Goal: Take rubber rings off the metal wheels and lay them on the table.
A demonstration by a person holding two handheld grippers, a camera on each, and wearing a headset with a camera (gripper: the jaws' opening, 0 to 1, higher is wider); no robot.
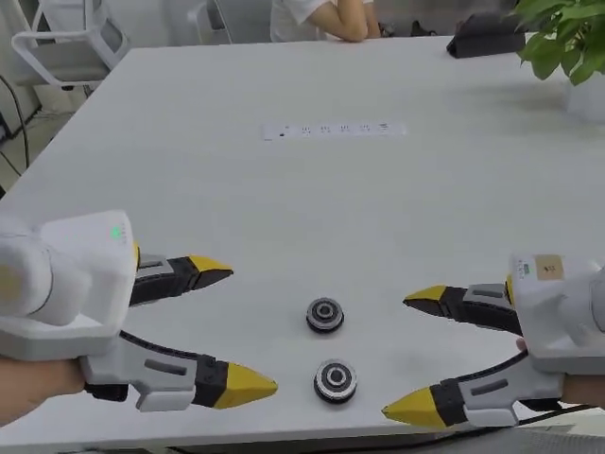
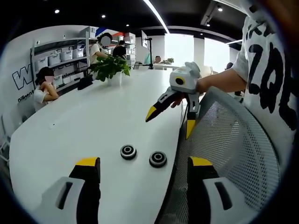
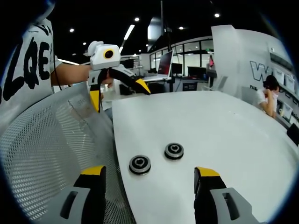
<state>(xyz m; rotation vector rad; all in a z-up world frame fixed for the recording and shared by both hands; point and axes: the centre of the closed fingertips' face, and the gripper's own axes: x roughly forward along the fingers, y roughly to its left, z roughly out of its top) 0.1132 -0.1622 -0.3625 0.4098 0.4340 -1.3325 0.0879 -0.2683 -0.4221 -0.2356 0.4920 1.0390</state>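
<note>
Two small metal wheels, each with a black rubber ring around it, lie flat near the front edge of the white table (image 1: 312, 208). One wheel (image 1: 324, 315) (image 2: 128, 151) (image 3: 174, 150) sits slightly farther in, the other wheel (image 1: 336, 380) (image 2: 158, 159) (image 3: 139, 164) closer to the edge. My left gripper (image 1: 241, 329) (image 2: 140, 169) (image 3: 120, 89) is open to the left of them, nothing between its yellow-tipped jaws. My right gripper (image 1: 408, 355) (image 3: 149, 178) (image 2: 168, 125) is open to their right, also holding nothing. Both hover apart from the wheels.
A white power strip (image 1: 334, 130) lies mid-table. A potted plant (image 1: 564, 43) (image 2: 109, 69) stands at the far right corner beside a dark object (image 1: 484, 38). A person sits at the far end (image 1: 326, 17). A mesh chair back (image 2: 229, 140) (image 3: 42, 144) is at the near edge.
</note>
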